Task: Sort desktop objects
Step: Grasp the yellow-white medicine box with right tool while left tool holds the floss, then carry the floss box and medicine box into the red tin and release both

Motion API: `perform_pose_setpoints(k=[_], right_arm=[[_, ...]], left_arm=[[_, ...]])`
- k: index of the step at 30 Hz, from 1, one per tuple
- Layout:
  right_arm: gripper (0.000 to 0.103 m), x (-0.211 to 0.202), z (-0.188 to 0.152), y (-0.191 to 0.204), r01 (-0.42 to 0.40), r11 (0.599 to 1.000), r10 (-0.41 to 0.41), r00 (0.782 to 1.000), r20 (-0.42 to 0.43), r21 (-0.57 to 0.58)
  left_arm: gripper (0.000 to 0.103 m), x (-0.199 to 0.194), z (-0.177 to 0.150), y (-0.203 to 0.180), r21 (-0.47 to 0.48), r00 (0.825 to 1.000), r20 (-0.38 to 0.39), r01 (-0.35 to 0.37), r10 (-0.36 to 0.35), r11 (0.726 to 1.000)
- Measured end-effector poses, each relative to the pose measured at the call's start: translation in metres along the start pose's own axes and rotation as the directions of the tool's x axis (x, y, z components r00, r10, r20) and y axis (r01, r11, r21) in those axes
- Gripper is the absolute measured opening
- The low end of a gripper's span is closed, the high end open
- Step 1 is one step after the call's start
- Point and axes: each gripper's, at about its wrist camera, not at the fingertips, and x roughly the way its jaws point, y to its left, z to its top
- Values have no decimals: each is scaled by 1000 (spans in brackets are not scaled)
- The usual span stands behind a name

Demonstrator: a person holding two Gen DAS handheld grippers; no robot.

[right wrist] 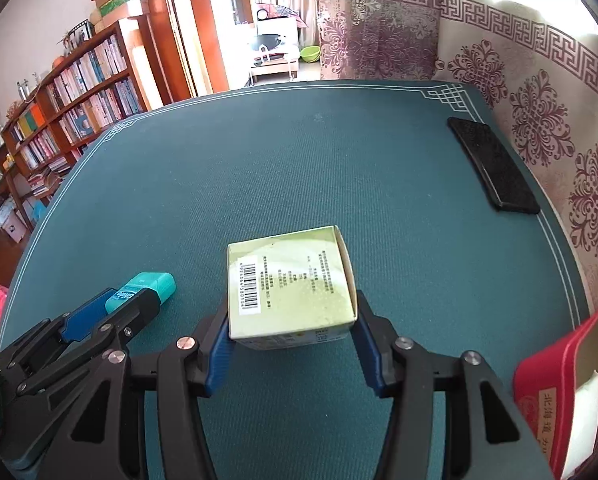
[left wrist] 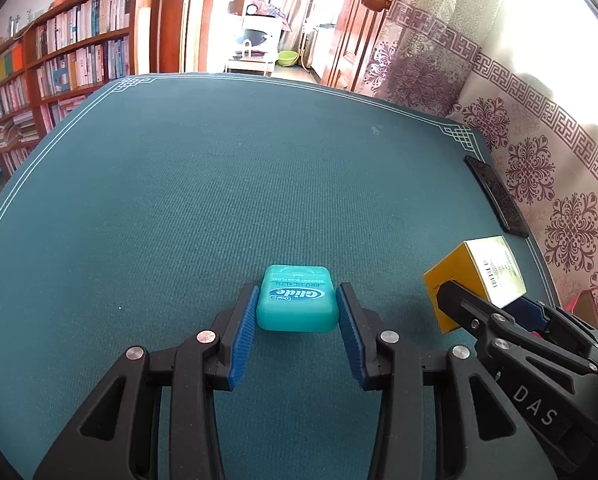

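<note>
- Floss box (left wrist: 296, 300) looks light, hard and slippery; left gripper (left wrist: 296, 312) pinches its sides.
- Paper box (right wrist: 291, 284) looks light and squashy; right gripper (right wrist: 291, 320) pinches its sides.

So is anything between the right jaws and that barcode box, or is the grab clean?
Nothing visible is in the way. The right gripper already has its blue pads against both sides of the barcode box. The teal floss case sits apart, in the left gripper.

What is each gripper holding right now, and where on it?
Left gripper: teal floss case, by its two sides. Right gripper: yellow box, by its two side walls.
</note>
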Motion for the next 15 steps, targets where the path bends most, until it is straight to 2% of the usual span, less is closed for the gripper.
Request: perform_pose_setpoints(k=[15], right_arm=[[57,-78,-38,-55,79,990,-90,992,93,117]], left_arm=[[43,-23,-19,-45,141,997,35,58,-64,988]])
